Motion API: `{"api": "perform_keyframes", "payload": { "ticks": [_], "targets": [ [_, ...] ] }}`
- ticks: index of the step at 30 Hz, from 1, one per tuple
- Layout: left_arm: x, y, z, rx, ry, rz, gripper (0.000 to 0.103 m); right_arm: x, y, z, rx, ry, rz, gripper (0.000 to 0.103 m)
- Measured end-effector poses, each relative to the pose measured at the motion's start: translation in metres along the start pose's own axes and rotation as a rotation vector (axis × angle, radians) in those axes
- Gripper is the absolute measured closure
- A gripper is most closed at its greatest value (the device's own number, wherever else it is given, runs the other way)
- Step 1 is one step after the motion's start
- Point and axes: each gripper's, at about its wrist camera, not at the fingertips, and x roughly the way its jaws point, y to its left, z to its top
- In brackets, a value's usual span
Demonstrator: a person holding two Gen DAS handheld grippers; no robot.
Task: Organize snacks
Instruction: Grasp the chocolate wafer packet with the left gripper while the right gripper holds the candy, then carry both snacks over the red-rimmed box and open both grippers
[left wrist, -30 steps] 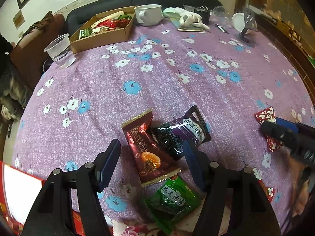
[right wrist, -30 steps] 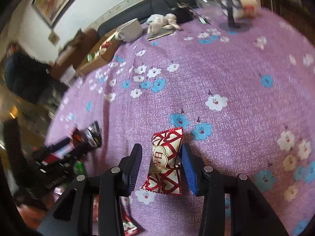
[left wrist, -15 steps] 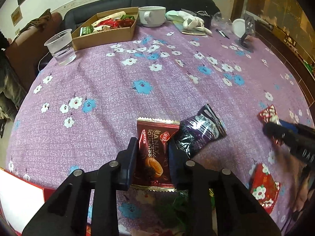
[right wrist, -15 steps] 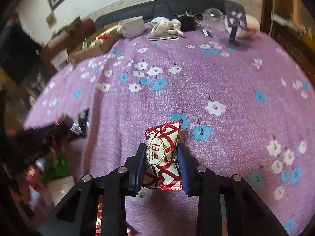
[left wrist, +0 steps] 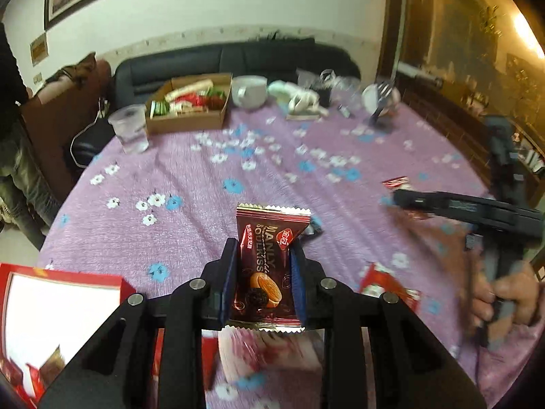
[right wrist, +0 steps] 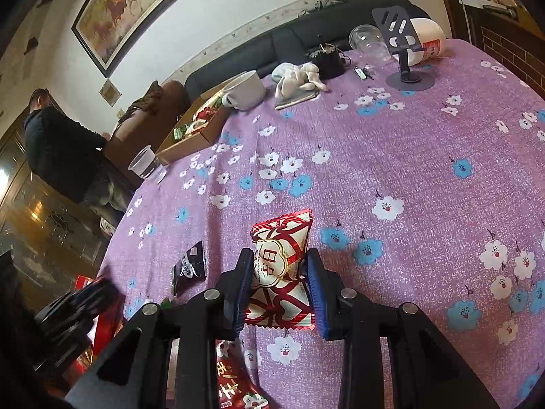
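Both claws have closed and lifted: left claw grips the brown packet, right claw the red-white packet; several snacks remain on the surface below, unsorted.

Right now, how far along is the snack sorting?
Done: the cardboard box already holds several packets. In hand: left gripper clamps the brown biscuit packet; right gripper clamps the red-and-white packet. Left: the dark packet on the tablecloth.

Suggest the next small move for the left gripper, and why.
Probably carry it toward the red box at lower left and release there. The left gripper is shut on the brown snack packet, held clear of the tablecloth, and that box already holds wrapped snacks.
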Motion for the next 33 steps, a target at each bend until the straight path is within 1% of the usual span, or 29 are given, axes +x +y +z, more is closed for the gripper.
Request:
{"api": "perform_keyframes", "payload": {
  "ticks": [3, 9, 12, 16, 20, 24, 26, 30, 33],
  "targets": [
    [-0.025, -0.002, -0.009, 0.003, -0.042, -0.013, 0.077, -0.002, -0.001, 0.001, 0.009, -0.015, 0.006, 0.071],
    [-0.067, 0.008, -0.032, -0.005, -0.103, -0.001, 0.077, -0.008, -0.008, 0.002, 0.036, -0.061, 0.003, 0.071],
    [-0.086, 0.020, -0.045, -0.007, -0.123, 0.025, 0.077, -0.014, -0.009, 0.003, 0.041, -0.102, -0.001, 0.071],
    [-0.107, 0.045, -0.059, -0.060, -0.134, 0.047, 0.077, -0.020, -0.016, 0.005, 0.068, -0.157, -0.002, 0.071],
    [-0.128, 0.065, -0.068, -0.089, -0.171, 0.070, 0.077, -0.029, -0.025, 0.005, 0.092, -0.218, -0.018, 0.071],
    [-0.144, 0.084, -0.076, -0.124, -0.210, 0.067, 0.077, -0.036, -0.030, 0.003, 0.099, -0.277, -0.049, 0.071],
    [-0.149, 0.093, -0.082, -0.141, -0.217, 0.064, 0.077, -0.039, -0.032, 0.002, 0.102, -0.297, -0.071, 0.071],
    [-0.160, 0.112, -0.093, -0.171, -0.230, 0.066, 0.077, -0.042, -0.027, -0.001, 0.100, -0.302, -0.151, 0.071],
    [-0.165, 0.127, -0.099, -0.197, -0.235, 0.070, 0.077, -0.053, -0.006, -0.007, 0.086, -0.318, -0.132, 0.071]
  ]
}}
